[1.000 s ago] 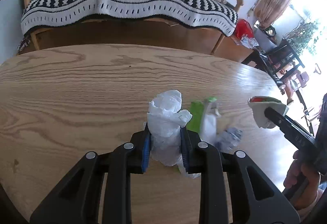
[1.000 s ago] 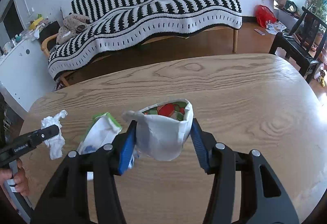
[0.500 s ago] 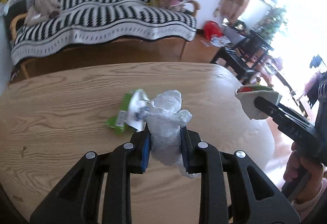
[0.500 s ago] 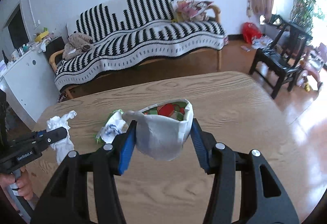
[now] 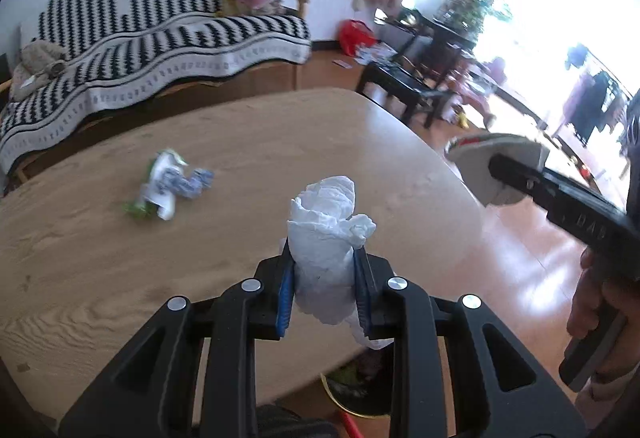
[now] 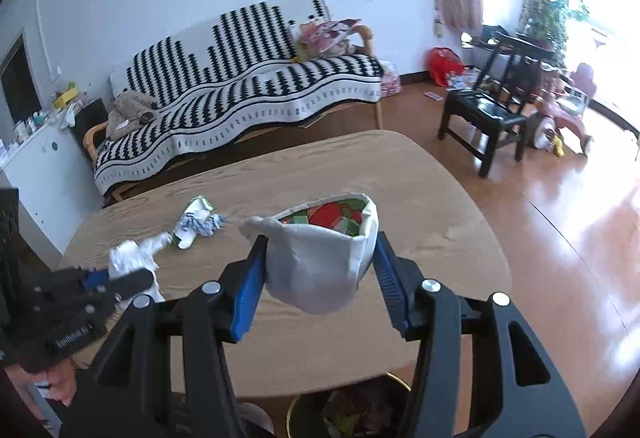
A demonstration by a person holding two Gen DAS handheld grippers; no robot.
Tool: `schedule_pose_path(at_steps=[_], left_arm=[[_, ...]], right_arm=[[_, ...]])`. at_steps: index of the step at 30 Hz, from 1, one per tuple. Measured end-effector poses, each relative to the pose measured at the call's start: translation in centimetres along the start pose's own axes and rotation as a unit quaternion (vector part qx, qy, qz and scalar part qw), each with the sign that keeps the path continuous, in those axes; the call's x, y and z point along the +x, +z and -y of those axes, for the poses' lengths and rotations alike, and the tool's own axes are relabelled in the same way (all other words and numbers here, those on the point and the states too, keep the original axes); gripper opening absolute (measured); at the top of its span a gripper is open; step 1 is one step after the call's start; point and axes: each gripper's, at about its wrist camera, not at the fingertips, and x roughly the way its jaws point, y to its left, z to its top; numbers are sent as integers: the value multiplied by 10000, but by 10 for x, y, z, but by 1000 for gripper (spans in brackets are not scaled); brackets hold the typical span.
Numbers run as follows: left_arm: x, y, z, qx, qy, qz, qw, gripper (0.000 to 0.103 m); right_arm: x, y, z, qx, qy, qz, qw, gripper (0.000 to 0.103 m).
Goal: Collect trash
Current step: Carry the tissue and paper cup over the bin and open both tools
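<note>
Above the bin (image 6: 352, 410) at the worktop (image 5: 120, 258) edge, both claws have swung over, left claw (image 5: 323, 278) clamped on tissue (image 5: 324, 238), right claw (image 6: 318, 270) clamped on a wrapper-filled cup (image 6: 320, 258), ready to drop.

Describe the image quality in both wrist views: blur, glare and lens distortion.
Left wrist view: the window is blown out white, the wrapper on the table is smeared by motion blur, the tissue stays sharp. Right wrist view: glare on the floor, fisheye bends the wooden table, dark corners.
</note>
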Motion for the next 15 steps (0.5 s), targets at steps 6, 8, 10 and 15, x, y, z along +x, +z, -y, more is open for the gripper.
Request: schedule_pose_path(at_steps=[6,8,10,15], left_arm=[[21,-42,51,379,-396,-470,9974,25],[28,-55,61,464,-455,-582,9962,25],[39,-78,73,548,-501,-717,9947,25],[91,-149,84,439,-793,-1415,9858,25]], right_arm=[[-45,-36,36,219,-111,50,9997,52],[-52,-55,45,379,-114,-14,9992,52],[-45,-79,55,587,-72,-210,9980,52],[11,-179,86,1547,-5,-1223,9804,52]])
